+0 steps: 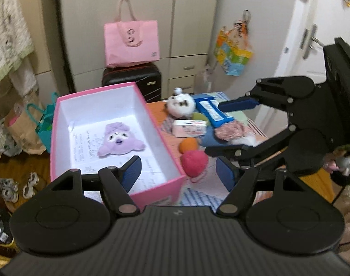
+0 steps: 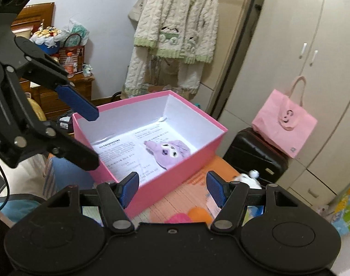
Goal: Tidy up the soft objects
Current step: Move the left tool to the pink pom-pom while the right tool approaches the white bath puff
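A pink box [image 1: 151,124] with white inside holds a purple plush [image 1: 120,141] on printed paper; the box also shows in the right wrist view [image 2: 188,158] with the plush [image 2: 168,149]. Beside it on the table lie a pink ball [image 1: 194,162], an orange ball [image 1: 188,145], a white panda plush [image 1: 180,104], a blue pouch [image 1: 211,112], a tissue pack [image 1: 189,127] and a pink fuzzy item [image 1: 230,131]. My left gripper [image 1: 178,174] is open and empty at the box's near corner. My right gripper [image 2: 172,187] is open and empty above the table, right of the box.
A pink tote bag [image 1: 131,42] sits on a black suitcase [image 1: 132,80] behind the table, before white wardrobes. Paper bags [image 1: 30,126] stand on the floor at left. A knit cardigan [image 2: 175,27] hangs on the wall. A door with a handle [image 1: 310,41] is at right.
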The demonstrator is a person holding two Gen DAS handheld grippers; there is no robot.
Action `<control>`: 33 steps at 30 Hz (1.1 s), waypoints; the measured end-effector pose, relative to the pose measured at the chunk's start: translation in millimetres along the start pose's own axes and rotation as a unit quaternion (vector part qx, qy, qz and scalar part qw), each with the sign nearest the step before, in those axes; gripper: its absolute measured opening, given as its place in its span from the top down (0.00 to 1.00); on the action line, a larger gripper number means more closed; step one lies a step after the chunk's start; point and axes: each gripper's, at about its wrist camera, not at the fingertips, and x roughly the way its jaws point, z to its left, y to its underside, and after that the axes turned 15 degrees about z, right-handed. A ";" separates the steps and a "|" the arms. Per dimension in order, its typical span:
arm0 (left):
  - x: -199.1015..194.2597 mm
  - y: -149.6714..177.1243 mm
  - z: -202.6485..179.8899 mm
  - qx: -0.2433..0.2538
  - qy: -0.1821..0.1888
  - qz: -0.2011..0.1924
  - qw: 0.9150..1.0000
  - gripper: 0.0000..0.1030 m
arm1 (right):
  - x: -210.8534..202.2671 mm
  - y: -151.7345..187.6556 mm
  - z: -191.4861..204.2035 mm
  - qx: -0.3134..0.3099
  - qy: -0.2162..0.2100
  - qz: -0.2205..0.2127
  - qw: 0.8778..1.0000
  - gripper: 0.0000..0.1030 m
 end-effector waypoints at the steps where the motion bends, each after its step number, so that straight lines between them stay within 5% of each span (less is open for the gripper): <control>1: 0.1 0.5 -5.6 0.007 0.000 0.001 1.000 0.30 | -3.9 4.5 -2.7 0.004 0.003 -0.003 1.000 0.32; 9: 20.6 1.4 -39.8 0.036 0.048 0.024 0.998 0.31 | -30.6 49.7 -23.4 0.046 0.020 -0.029 0.998 0.32; 22: 79.6 5.2 -80.1 0.102 0.015 0.035 0.994 0.31 | -21.8 124.1 -56.8 0.141 0.007 -0.031 0.989 0.31; 33: 121.2 7.3 -99.2 0.122 -0.039 -0.003 0.992 0.31 | 30.4 167.4 -77.4 0.226 -0.011 -0.014 0.974 0.31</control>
